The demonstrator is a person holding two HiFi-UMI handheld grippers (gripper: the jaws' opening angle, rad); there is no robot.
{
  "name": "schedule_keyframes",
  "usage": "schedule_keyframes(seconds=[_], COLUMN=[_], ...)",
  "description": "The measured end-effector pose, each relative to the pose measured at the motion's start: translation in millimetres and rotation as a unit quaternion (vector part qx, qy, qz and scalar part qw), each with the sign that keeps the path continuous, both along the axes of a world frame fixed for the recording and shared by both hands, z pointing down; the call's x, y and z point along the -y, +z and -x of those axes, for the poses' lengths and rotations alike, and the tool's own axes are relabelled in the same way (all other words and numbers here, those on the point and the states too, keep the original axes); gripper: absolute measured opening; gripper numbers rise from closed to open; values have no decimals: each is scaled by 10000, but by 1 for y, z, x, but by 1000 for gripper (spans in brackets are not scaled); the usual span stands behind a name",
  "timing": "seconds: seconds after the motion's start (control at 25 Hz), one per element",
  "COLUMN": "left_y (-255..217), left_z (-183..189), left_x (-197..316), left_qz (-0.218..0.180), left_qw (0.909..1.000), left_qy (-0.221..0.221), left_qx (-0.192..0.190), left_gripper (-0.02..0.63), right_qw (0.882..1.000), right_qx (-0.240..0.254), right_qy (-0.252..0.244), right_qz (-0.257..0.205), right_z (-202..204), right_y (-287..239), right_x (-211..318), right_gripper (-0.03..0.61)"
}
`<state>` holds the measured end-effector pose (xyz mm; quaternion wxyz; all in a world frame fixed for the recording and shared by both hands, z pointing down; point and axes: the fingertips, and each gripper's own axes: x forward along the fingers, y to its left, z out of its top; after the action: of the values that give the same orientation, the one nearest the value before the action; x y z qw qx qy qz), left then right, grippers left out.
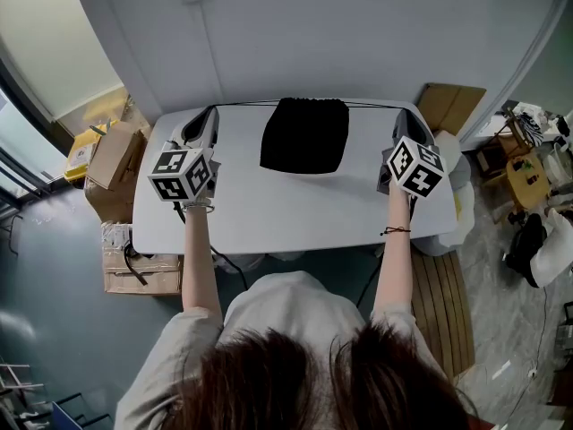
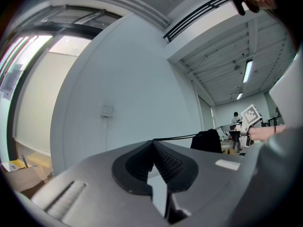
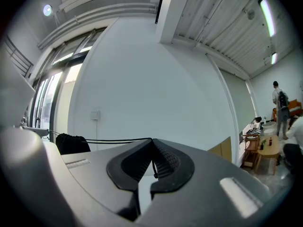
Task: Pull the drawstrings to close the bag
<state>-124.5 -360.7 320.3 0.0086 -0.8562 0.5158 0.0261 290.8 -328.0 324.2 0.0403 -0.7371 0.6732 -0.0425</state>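
Note:
A black drawstring bag [image 1: 304, 137] lies at the back middle of the white table [image 1: 295, 218], its top gathered against the far edge. One thin black drawstring [image 1: 246, 105] runs taut from the bag's mouth to my left gripper [image 1: 212, 111], which is shut on its end. The other drawstring [image 1: 372, 106] stretches right to my right gripper [image 1: 400, 113], also shut on it. In the left gripper view the cord [image 2: 175, 137] leaves the closed gripper [image 2: 152, 143] towards the bag [image 2: 206, 140]. In the right gripper view the cord [image 3: 118, 140] leads from that gripper [image 3: 152, 142] to the bag [image 3: 72, 144].
A grey wall stands just behind the table. Cardboard boxes [image 1: 112, 164] are stacked by the table's left side and a flat carton [image 1: 448, 106] leans at the back right. A small wooden table [image 1: 528, 173] with clutter stands further right. A person [image 3: 279, 108] stands far off.

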Motion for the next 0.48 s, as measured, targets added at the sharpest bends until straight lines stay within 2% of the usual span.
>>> schedule_keyframes(seconds=[0.48], left_y=[-2], left_z=[4], left_x=[1], left_qz=[-48], left_qw=[10000], left_qy=[-37], left_qx=[50], left_gripper=[0], right_qw=[9998], right_qx=[-213], right_qy=[-19], right_qz=[-37], right_z=[4], right_y=[-4], right_x=[0], right_gripper=[17])
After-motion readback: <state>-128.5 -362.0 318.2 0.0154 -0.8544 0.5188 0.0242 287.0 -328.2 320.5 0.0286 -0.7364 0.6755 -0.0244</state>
